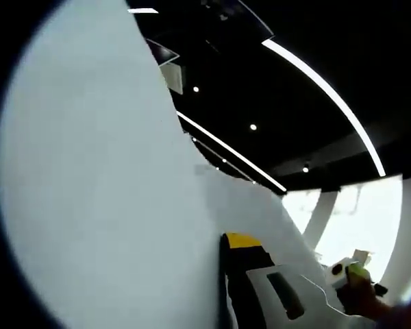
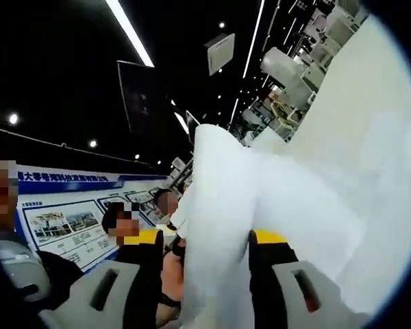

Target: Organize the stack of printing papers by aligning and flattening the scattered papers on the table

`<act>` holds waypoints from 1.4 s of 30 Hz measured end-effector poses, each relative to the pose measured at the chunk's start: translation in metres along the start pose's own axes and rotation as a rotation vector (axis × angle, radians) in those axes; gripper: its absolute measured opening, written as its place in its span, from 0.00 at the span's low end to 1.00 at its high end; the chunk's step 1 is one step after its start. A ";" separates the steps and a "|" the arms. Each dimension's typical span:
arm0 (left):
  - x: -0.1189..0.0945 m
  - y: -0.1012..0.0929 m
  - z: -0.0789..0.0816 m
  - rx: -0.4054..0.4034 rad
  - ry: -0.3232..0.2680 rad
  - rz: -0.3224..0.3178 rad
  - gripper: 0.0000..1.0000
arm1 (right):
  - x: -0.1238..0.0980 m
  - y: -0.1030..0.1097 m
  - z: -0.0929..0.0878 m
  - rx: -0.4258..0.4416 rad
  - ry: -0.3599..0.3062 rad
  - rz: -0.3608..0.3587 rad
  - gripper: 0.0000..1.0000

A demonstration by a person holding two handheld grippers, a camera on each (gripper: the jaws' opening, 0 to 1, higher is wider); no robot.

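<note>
White papers (image 2: 219,226) between raised hand-held gripper (image 2: 204,257) jaws

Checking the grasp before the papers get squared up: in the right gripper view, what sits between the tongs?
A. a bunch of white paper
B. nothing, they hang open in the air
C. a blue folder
A: the white paper rises between the right tongs, its sheets passing between the two yellow-tipped jaws.

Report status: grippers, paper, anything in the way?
Right gripper shut on the paper sheets, lifted. Left gripper against the sheets, grip unclear. People beyond the right jaws; nothing blocking seen.
</note>
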State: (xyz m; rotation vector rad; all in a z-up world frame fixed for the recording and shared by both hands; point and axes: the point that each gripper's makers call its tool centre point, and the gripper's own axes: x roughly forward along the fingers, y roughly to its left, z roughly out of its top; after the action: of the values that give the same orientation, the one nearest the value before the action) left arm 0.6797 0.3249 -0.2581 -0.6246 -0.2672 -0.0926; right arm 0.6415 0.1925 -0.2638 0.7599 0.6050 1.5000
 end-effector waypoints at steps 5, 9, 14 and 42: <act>0.001 0.001 -0.001 0.004 0.004 0.003 0.07 | 0.002 0.011 -0.001 0.018 -0.039 0.011 0.44; 0.001 0.002 0.000 0.006 0.004 0.005 0.07 | 0.001 0.015 0.002 0.010 -0.065 0.006 0.44; 0.000 0.001 0.000 0.010 0.003 0.006 0.07 | -0.003 0.015 0.013 0.019 -0.107 0.006 0.43; 0.000 0.000 0.000 0.038 0.006 0.010 0.07 | -0.026 -0.009 0.048 -0.039 -0.157 -0.050 0.43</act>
State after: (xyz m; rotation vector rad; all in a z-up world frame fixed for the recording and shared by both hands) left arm 0.6799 0.3250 -0.2587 -0.5882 -0.2594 -0.0798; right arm 0.6838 0.1642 -0.2424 0.8183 0.4719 1.3881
